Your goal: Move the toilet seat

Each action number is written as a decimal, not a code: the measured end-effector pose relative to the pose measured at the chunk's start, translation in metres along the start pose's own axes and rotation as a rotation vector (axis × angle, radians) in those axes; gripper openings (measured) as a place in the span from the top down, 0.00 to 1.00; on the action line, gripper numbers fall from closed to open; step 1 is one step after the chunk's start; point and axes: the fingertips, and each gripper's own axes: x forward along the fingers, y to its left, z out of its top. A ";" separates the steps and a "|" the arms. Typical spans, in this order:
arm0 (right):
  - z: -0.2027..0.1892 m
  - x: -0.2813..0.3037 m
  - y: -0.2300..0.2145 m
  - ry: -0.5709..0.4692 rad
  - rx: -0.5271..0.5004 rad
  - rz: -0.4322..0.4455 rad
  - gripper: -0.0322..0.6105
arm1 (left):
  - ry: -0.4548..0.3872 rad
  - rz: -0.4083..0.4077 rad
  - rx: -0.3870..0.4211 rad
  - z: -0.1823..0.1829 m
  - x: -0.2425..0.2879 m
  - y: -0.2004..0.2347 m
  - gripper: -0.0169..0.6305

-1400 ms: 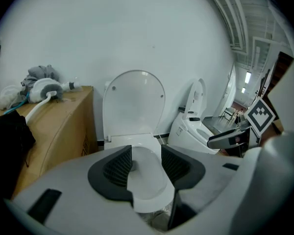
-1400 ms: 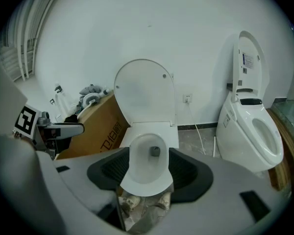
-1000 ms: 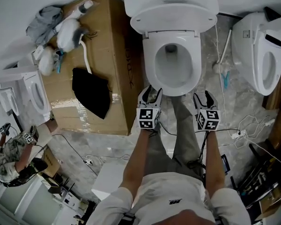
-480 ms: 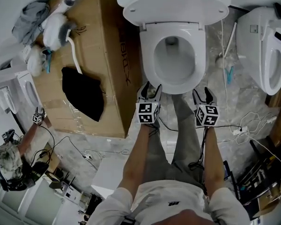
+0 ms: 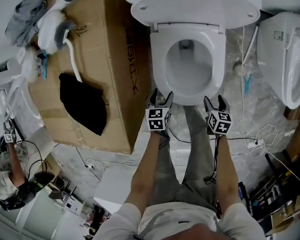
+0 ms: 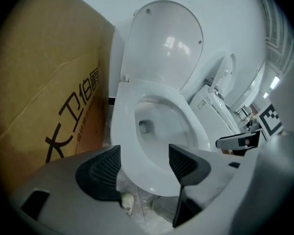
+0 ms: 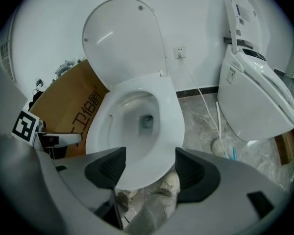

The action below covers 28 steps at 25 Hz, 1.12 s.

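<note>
The left gripper (image 5: 160, 98) (image 6: 144, 163) has its fingers (image 6: 100, 168) about half apart, having just been opening. The front rim of the toilet seat (image 5: 158, 59) (image 6: 125, 131) shows in the gap with no pad pressing on it. The right gripper (image 5: 216, 103) (image 7: 149, 165) matches: its fingers (image 7: 108, 168) have also just been opening, released and grasping nothing, with the same rim framed between them. The seat lies flat on the bowl, beside the cardboard box (image 5: 102, 49). Its long axis runs from the hinge under the raised lid (image 5: 190, 4) towards the person.
</note>
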 end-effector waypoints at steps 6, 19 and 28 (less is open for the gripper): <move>-0.019 0.020 -0.015 0.023 0.075 -0.049 0.42 | 0.052 0.022 -0.051 -0.022 0.020 0.010 0.48; -0.041 0.058 -0.006 0.076 0.231 0.053 0.37 | 0.147 0.011 -0.110 -0.052 0.053 0.008 0.40; -0.045 0.050 -0.005 0.096 0.143 0.024 0.39 | 0.144 0.012 -0.087 -0.049 0.045 0.010 0.40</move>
